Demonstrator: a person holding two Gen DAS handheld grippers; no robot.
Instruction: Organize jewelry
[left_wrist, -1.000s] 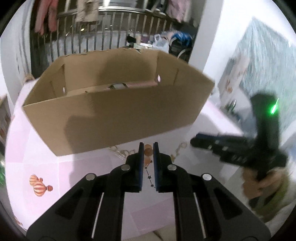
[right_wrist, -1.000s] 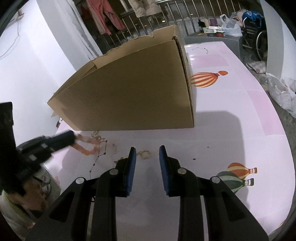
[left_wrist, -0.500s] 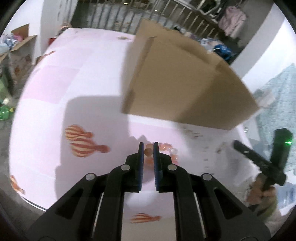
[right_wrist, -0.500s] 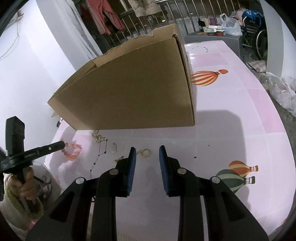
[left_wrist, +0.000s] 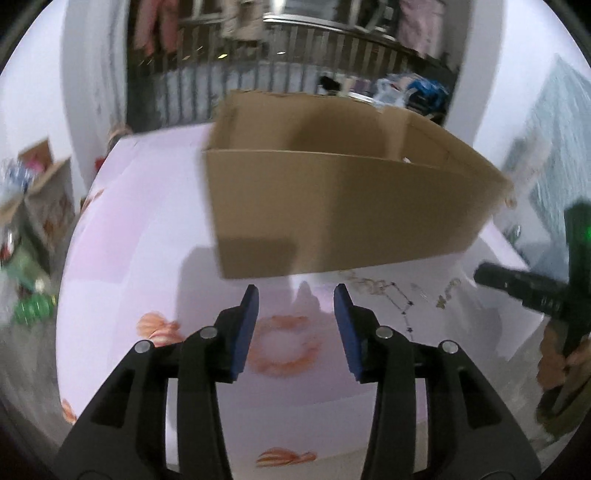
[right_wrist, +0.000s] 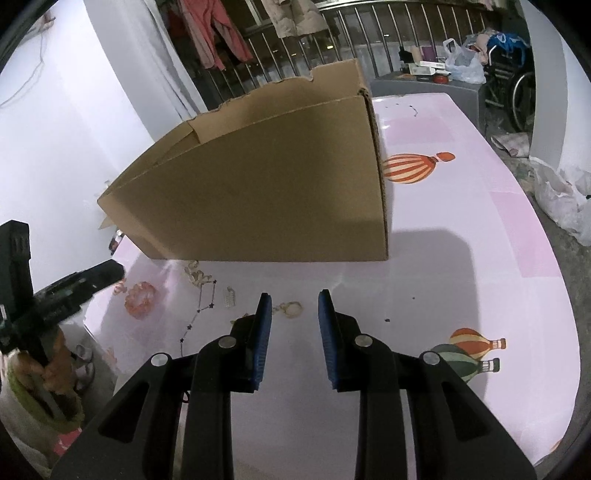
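An orange bead bracelet (left_wrist: 284, 345) lies on the pink tablecloth under my open, empty left gripper (left_wrist: 295, 295); it also shows in the right wrist view (right_wrist: 140, 299). An open cardboard box (left_wrist: 343, 206) stands behind it, also in the right wrist view (right_wrist: 258, 188). A star-chain necklace (right_wrist: 199, 310), a pale beaded piece (right_wrist: 197, 275), a small silver clip (right_wrist: 229, 296) and a gold ring charm (right_wrist: 291, 309) lie in front of the box. My right gripper (right_wrist: 293, 301) is open and empty just above the gold ring charm.
The tablecloth (right_wrist: 461, 266) has hot-air balloon prints (right_wrist: 413, 168). The table's near-left edge drops off beside the left gripper's handle (right_wrist: 66, 291). Railings and hanging clothes (right_wrist: 221, 33) are behind; a wheelchair and bags (right_wrist: 506, 70) stand at the far right.
My left gripper opened and let go of the orange bracelet, which now lies on the table. The left view swung back toward the box. The right gripper barely moved.
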